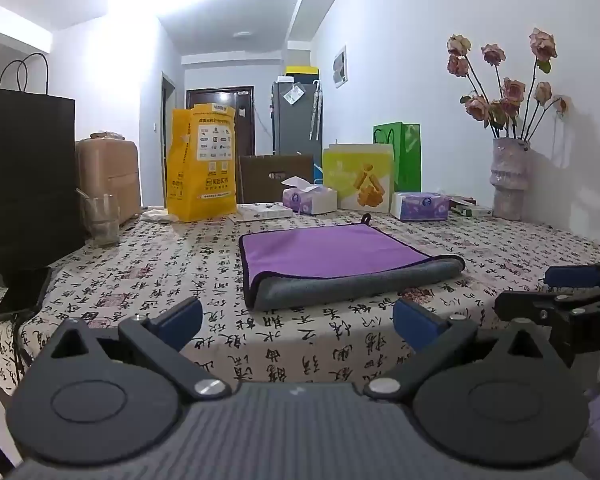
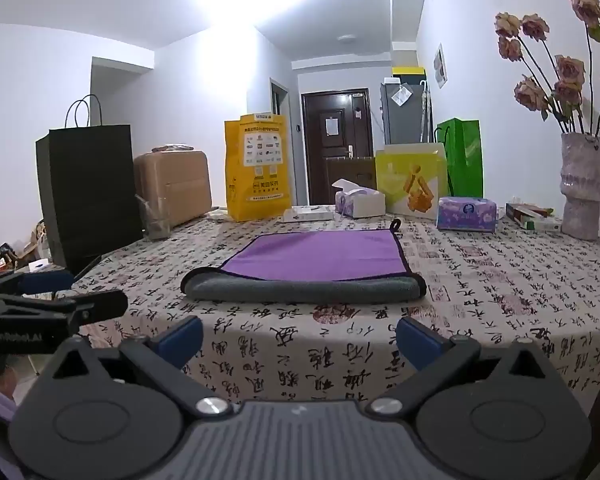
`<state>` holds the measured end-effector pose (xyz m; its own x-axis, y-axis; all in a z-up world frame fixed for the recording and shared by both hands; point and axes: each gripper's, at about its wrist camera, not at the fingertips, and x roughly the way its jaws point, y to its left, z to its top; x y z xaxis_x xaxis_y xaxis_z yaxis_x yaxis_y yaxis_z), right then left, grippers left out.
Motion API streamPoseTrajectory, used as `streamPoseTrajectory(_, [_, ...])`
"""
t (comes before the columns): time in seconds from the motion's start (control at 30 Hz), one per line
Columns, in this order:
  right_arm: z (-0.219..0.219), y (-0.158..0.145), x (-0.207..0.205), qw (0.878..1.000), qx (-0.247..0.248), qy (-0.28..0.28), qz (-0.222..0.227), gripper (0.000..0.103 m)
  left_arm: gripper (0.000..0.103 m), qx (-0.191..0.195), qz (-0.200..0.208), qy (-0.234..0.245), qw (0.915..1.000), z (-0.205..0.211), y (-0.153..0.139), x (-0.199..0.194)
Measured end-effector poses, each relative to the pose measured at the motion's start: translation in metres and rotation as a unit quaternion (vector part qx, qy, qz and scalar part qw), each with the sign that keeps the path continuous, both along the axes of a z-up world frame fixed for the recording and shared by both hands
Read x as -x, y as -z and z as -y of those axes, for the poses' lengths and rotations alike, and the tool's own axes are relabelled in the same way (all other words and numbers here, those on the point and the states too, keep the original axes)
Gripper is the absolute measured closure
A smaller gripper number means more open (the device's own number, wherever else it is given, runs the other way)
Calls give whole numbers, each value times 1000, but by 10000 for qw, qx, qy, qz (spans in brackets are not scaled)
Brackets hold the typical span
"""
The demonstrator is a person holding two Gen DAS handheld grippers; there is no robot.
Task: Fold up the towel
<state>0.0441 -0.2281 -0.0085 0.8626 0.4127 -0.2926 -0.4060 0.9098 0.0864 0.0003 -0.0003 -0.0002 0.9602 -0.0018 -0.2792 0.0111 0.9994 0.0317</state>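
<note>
Lying folded in the middle of the table [image 1: 112, 264], the towel [image 1: 332, 256] shows its purple face up and a thick grey fold along the near edge, with a small dark loop at its far edge. Both grippers hang short of the table's near edge, apart from the towel. The left gripper [image 1: 298, 320] has its 2 blue-padded fingers spread wide with nothing between them; the right gripper [image 2: 299, 338] is spread just as wide and likewise grips nothing. Behind the towel stand a yellow bag [image 1: 202, 162], 2 tissue packs [image 1: 420, 205] and a vase [image 1: 510, 178] of roses.
</note>
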Motion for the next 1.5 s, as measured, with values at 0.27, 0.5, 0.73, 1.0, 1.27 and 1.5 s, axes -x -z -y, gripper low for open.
streamPoseTrajectory(0.27, [0, -2, 0, 10000, 3, 1, 80, 0, 0, -2, 92, 8, 10000, -2, -4, -4])
streamPoseTrajectory(0.5, [3, -4, -1, 10000, -34, -32, 77, 0, 0, -1, 154, -30, 9999, -3, -6, 1])
streamPoseTrajectory(0.73, [0, -3, 3, 9999, -31, -45, 118, 0, 0, -5, 169, -33, 9999, -2, -5, 3])
streamPoseTrajectory(1.0, [1, -1, 2, 9999, -59, -15, 93, 0, 0, -12, 169, -33, 9999, -1, -4, 3])
streamPoseTrajectory(1.27, [1, -1, 2, 9999, -63, -16, 82, 0, 0, -16, 169, -35, 9998, -1, -3, 3])
streamPoseTrajectory(1.5, [1, -1, 1, 9999, -64, -6, 78, 0, 0, -17, 168, -34, 9999, -1, -4, 3])
